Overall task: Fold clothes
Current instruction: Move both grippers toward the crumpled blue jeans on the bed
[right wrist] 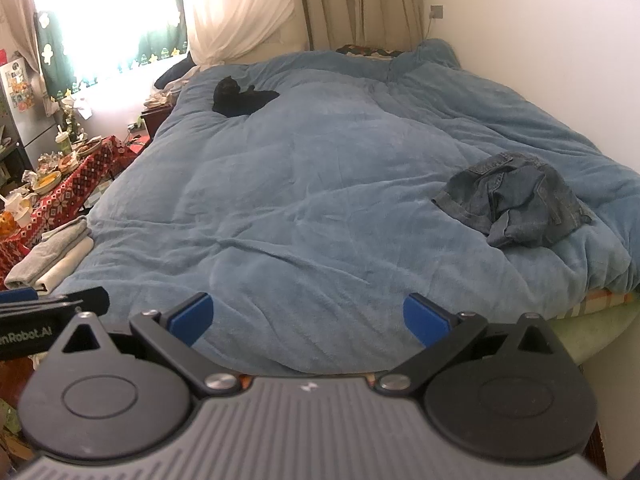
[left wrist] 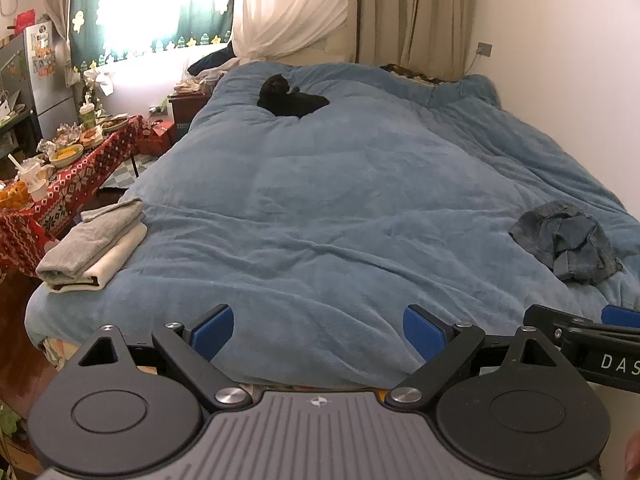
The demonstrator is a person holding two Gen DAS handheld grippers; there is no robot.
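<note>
Blown-out window (left wrist: pixel 136 4) glare, seemingly soft edges

A wide bed (left wrist: pixel 340 208) is covered by a blue fluffy blanket (right wrist: pixel 304 184) with many soft wrinkles. On its left near corner lies a folded stack: a grey towel (left wrist: pixel 94 240) on top of a cream one (left wrist: pixel 120 258). A crumpled denim garment (right wrist: pixel 516 200) lies near the right edge. Far away, near the head, a black cat (left wrist: pixel 290 98) rests on the blanket.
</note>
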